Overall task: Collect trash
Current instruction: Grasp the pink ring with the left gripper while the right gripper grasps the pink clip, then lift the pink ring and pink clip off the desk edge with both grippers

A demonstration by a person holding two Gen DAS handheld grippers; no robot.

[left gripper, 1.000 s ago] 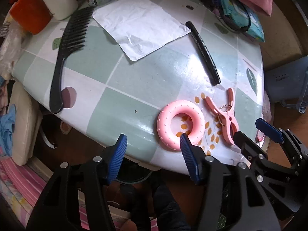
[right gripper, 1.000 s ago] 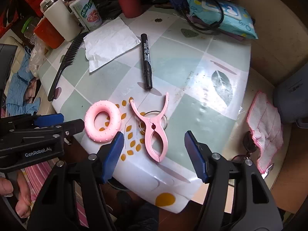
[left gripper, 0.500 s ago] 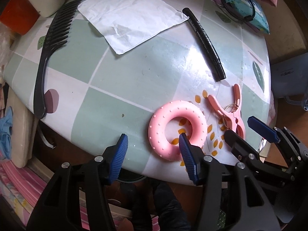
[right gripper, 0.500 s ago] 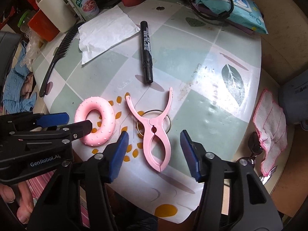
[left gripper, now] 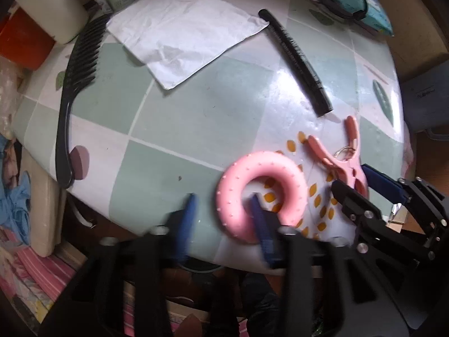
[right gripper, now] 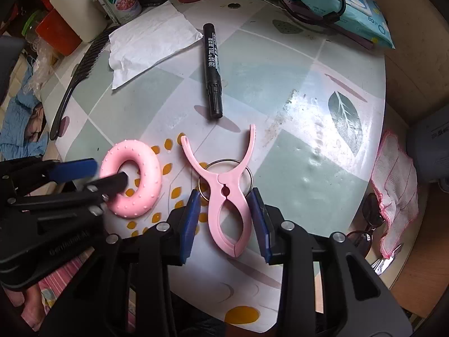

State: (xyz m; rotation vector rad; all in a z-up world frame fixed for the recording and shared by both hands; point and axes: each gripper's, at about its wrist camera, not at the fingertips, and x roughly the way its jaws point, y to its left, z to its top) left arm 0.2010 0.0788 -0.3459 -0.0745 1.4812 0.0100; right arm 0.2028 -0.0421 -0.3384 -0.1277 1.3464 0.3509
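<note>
Straddling two pink items at the near edge of the desk (right gripper: 322, 90), both grippers sit low with jaws apart and nothing clamped yet. The left gripper (left gripper: 221, 216) has one blue finger poked through the hole of the pink studded ring (left gripper: 261, 193) and the other outside its rim, so the ring's band lies between them. The right gripper (right gripper: 226, 210) brackets the handle end of the pink clothes peg (right gripper: 224, 193), which rests on a metal key ring (right gripper: 247, 168). This looks like the grasping step of the collecting job. Next, each gripper seems to need closing squarely on its item, then lifting. Farther toward the far edge lie a white paper napkin (right gripper: 146, 42), a black marker (right gripper: 212, 67) and a black comb (left gripper: 73, 90), all untouched.
</note>
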